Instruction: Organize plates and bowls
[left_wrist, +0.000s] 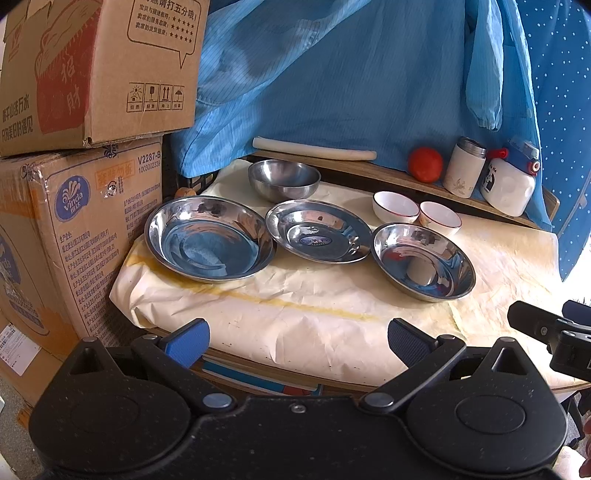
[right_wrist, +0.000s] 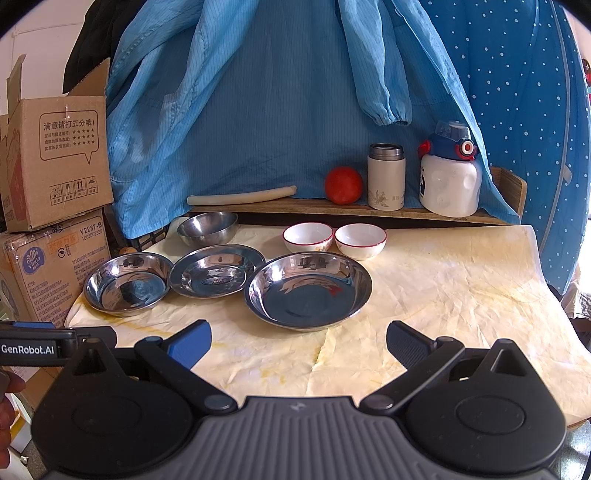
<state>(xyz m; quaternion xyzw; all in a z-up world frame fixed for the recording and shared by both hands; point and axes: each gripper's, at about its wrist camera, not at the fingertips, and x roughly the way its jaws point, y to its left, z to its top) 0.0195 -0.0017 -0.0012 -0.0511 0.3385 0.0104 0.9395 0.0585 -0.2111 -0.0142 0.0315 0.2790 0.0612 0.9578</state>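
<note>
Hovering short of the dishes, left tool (left_wrist: 298, 341) and right tool (right_wrist: 298, 343) both gape wide, empty; nothing stacked yet, so nearest steel plate (right_wrist: 308, 291) probably needs gripping at its rim.

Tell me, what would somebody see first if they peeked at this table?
Probably the three shiny metal plates lined up in a row across the paper-covered table, with a metal bowl behind the left ones. Two small white bowls with red rims sit side by side behind the right plate. A bright red tomato stands out on the wooden shelf at the back.
</note>
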